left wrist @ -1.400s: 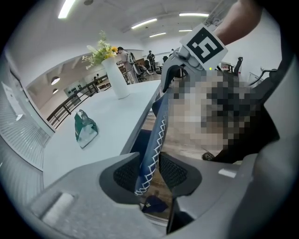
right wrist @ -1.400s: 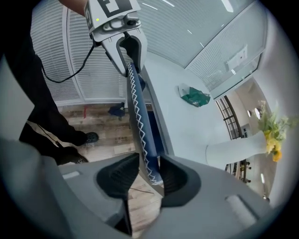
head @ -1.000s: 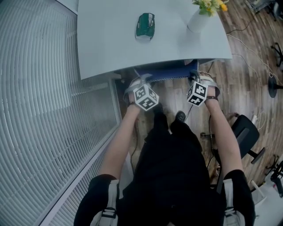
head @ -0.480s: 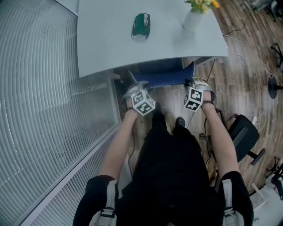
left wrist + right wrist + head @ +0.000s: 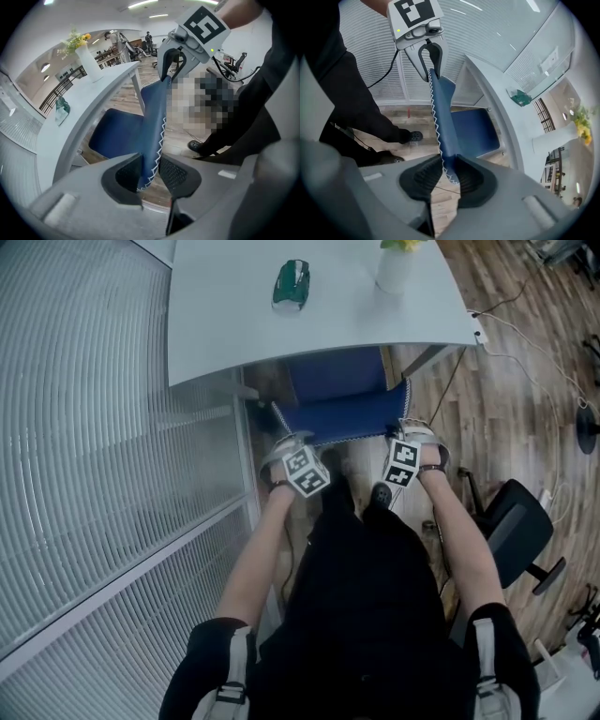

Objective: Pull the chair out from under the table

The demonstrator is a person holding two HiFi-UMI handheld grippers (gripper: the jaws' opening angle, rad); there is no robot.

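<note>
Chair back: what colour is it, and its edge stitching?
Blue chair back, white zigzag stitching; best in left gripper view.

Deep blue fabric chair (image 5: pixel 347 418), white zigzag stitching along its edge; pale grey surface (image 5: pixel 225 324); small dark green object (image 5: pixel 291 285).

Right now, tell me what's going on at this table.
A person holds a tool in each hand, and both grip the blue chair. The left tool has one end of the backrest between its jaws, which are closing on it. The right tool is clamped on the other end. The chair stands partly out from under the white table, which carries a green object and a vase.
</note>
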